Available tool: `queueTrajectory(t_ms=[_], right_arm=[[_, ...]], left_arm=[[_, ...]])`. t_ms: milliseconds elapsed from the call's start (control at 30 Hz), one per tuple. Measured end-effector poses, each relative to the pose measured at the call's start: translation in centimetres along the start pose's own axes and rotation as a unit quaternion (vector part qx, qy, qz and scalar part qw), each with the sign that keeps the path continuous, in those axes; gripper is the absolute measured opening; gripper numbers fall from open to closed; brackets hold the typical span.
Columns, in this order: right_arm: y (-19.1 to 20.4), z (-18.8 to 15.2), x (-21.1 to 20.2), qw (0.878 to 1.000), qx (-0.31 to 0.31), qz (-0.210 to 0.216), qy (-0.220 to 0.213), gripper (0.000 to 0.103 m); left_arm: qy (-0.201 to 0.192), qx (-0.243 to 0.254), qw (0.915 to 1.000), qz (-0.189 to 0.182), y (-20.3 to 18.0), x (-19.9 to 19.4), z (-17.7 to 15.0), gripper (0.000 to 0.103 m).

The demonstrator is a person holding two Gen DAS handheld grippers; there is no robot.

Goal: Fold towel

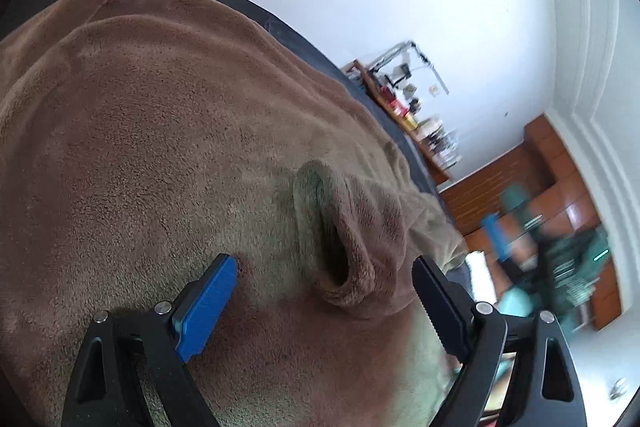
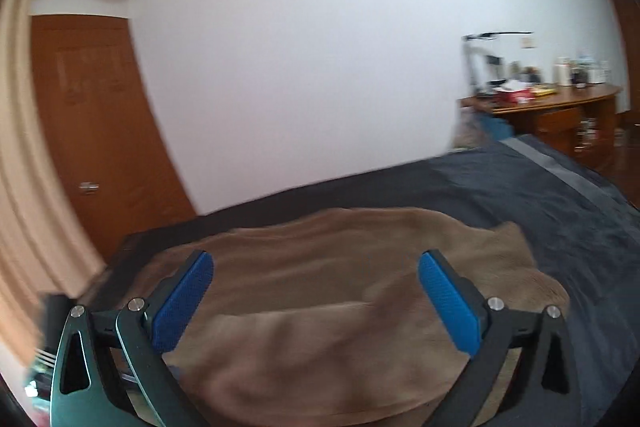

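**Both jaws wide, holding nothing**

The left gripper [image 1: 324, 291] has its jaws spread around a raised fold of the brown towel [image 1: 168, 131]. The right gripper [image 2: 316, 291], jaws equally wide, sits over the towel [image 2: 320, 307], which lies rumpled on the dark bed [image 2: 540, 195].

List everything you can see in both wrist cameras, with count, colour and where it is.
towel: one, brown, rumpled on the bed, a raised fold in the left wrist view
bed cover: one, dark blue-grey, under the towel
door: one, brown wood, left of the wall in the right wrist view
curtain: one, beige, far left beside the door
desk: one, brown wood, cluttered with small items, against the wall beyond the bed
wall: white, behind the bed
left gripper: one, black with blue pad, open above the towel fold
right gripper: one, black with blue pads, open above the towel
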State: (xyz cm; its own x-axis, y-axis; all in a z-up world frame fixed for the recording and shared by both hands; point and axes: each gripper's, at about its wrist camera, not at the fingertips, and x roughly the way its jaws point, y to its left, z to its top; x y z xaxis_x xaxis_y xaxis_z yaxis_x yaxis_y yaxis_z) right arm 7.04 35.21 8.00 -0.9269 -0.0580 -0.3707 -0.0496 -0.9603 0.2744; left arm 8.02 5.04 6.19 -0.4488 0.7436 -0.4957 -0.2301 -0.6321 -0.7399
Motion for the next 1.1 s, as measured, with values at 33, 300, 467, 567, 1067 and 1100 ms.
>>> queueTrajectory(t_ms=[33,300,467,567,1067,1100], right_arm=[[-0.5,-0.7,0.3,1.0,0.003,-0.009,-0.001,0.103],[-4.2,-1.8,1.4,0.997,0.074,-0.021,0.011,0.103],[-5.4,-1.1,1.1,0.995,0.098,-0.024,0.008,0.103],[-5.3,-0.9,0.8,0.995,0.098,-0.015,0.003,0.103],[-3.7,-0.8,0.0,0.999,0.05,-0.002,-0.018,0.103],[-3.7,-0.8,0.0,0.999,0.051,-0.004,-0.018,0.103]], left_arm=[[-0.005,-0.007,0.9999,-0.006,0.3,0.0,0.1,0.091],[0.029,-0.026,0.9992,-0.004,-1.2,2.5,2.5,0.091],[0.056,-0.035,0.9978,0.001,-2.4,4.2,4.1,0.091],[0.073,-0.04,0.9965,0.004,-3.1,5.3,5.0,0.091],[0.098,-0.034,0.9938,0.038,-2.0,8.0,5.5,0.012],[0.091,-0.031,0.9946,0.039,-2.0,7.7,5.7,0.011]])
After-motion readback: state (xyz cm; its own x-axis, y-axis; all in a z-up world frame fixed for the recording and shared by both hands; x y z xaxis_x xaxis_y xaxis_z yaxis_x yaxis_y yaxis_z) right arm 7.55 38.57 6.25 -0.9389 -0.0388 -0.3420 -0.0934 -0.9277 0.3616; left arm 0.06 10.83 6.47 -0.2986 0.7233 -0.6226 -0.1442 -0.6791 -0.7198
